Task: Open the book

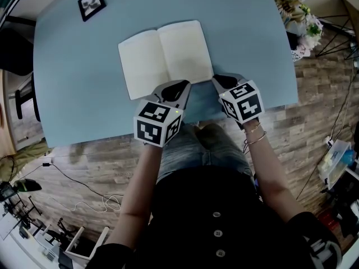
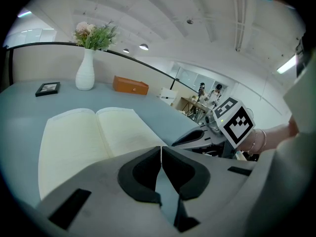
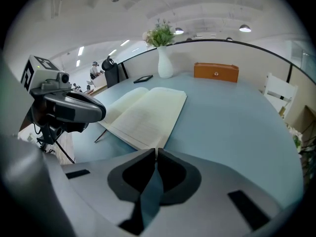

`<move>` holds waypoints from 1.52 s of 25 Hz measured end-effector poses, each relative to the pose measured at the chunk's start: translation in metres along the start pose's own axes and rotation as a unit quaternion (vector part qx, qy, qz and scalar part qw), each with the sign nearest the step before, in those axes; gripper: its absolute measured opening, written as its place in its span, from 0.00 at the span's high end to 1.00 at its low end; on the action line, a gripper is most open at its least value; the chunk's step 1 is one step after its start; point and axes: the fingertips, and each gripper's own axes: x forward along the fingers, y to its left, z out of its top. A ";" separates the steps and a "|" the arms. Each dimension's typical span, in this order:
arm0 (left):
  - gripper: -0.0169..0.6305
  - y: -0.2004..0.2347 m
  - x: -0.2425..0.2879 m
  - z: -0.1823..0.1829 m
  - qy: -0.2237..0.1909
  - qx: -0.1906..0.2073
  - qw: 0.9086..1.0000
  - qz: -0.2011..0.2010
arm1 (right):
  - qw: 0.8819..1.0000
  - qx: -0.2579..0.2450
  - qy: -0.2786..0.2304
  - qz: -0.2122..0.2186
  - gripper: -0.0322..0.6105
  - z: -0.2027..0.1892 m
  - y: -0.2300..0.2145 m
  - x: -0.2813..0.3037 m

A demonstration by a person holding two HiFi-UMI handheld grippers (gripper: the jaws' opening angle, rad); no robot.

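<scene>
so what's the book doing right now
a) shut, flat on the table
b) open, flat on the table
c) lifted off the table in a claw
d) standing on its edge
b: the book lies flat on the table with both blank pages facing up.

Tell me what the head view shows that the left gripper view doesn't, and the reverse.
Only the head view: the wood floor, the person's jeans, and the marker cube on the left gripper. Only the left gripper view: the orange box and the ceiling. Both: the open book flat on the blue table, the picture frame, and the right gripper.
</scene>
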 end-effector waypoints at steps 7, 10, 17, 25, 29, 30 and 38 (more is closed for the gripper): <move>0.95 0.000 -0.002 0.000 0.003 0.001 1.000 0.002 | 1.000 -0.010 -0.002 -0.017 0.91 0.000 0.001 -0.002; 0.95 0.002 -0.003 0.000 0.005 0.000 1.000 0.004 | 1.000 -0.022 0.000 -0.022 0.89 -0.001 0.001 -0.004; 0.95 0.007 -0.009 0.002 0.007 0.008 1.000 0.005 | 0.999 -0.024 -0.022 -0.032 0.82 0.009 0.000 -0.014; 0.95 0.017 -0.024 0.018 -0.008 0.023 1.000 0.005 | 0.997 -0.038 -0.067 -0.030 0.76 0.043 0.021 -0.024; 0.95 0.023 -0.034 0.026 -0.016 0.034 0.999 0.009 | 0.994 -0.039 -0.102 -0.032 0.74 0.066 0.033 -0.031; 0.95 0.025 -0.038 0.028 -0.019 0.036 0.999 0.010 | 0.993 -0.035 -0.111 -0.032 0.74 0.072 0.035 -0.033; 0.95 0.038 -0.069 0.042 -0.039 0.042 0.998 0.005 | 0.985 -0.003 -0.169 -0.041 0.72 0.109 0.051 -0.048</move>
